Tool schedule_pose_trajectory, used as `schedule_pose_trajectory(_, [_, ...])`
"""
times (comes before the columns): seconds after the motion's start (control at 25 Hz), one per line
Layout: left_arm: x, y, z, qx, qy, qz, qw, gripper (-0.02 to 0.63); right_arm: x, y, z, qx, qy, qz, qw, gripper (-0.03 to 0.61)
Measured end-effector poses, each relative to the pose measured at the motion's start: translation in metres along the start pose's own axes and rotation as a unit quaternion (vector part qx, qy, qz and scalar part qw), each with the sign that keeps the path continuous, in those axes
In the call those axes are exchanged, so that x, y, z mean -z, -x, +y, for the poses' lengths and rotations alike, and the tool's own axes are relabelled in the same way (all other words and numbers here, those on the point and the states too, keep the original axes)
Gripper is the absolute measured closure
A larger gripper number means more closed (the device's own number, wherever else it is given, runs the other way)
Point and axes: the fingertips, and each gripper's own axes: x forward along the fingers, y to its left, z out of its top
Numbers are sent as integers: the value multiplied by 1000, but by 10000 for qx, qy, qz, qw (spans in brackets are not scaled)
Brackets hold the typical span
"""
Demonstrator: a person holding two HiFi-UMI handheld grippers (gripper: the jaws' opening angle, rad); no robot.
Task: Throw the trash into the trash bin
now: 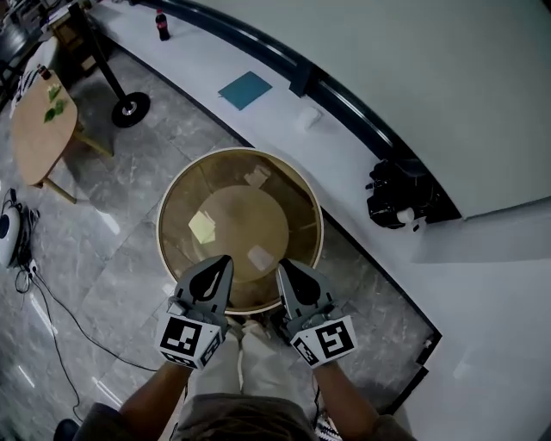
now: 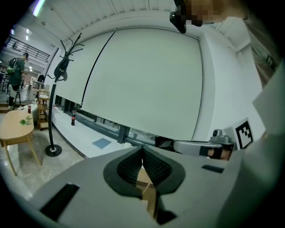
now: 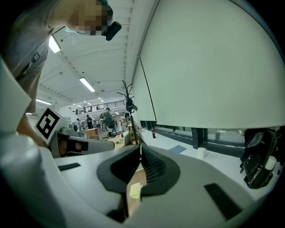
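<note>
A round tan trash bin (image 1: 169, 200) stands on the floor right below me. Inside it lie a yellow paper (image 1: 202, 227) and two pale scraps (image 1: 261, 257). My left gripper (image 1: 226, 259) and right gripper (image 1: 281, 265) hover side by side over the bin's near rim. Both are shut with nothing between the jaws. In the left gripper view the left gripper (image 2: 142, 149) has its tips meeting, with the bin's brown inside showing below them. In the right gripper view the right gripper (image 3: 140, 147) is closed too, and the yellow paper (image 3: 135, 190) shows through the gap under its tips.
A raised white ledge runs behind the bin with a black bag (image 1: 396, 194), a white cup (image 1: 307, 118), a blue mat (image 1: 244, 90) and a cola bottle (image 1: 162, 24). At left stand a coat stand base (image 1: 131, 109) and a wooden table (image 1: 39, 121). Cables (image 1: 52, 310) trail on the floor.
</note>
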Motion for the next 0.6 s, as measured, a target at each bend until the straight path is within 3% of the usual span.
schedule_pose_trajectory(0.28, [70,-26,19,-145,139,146,9997,594,67,-18,-14,-31,-73,115,9999,558])
schedule_pose_trajectory(0.6, [110,-36,17,-89,141,333,9993,594,109,-16,-24,28,-156,284,9995,558])
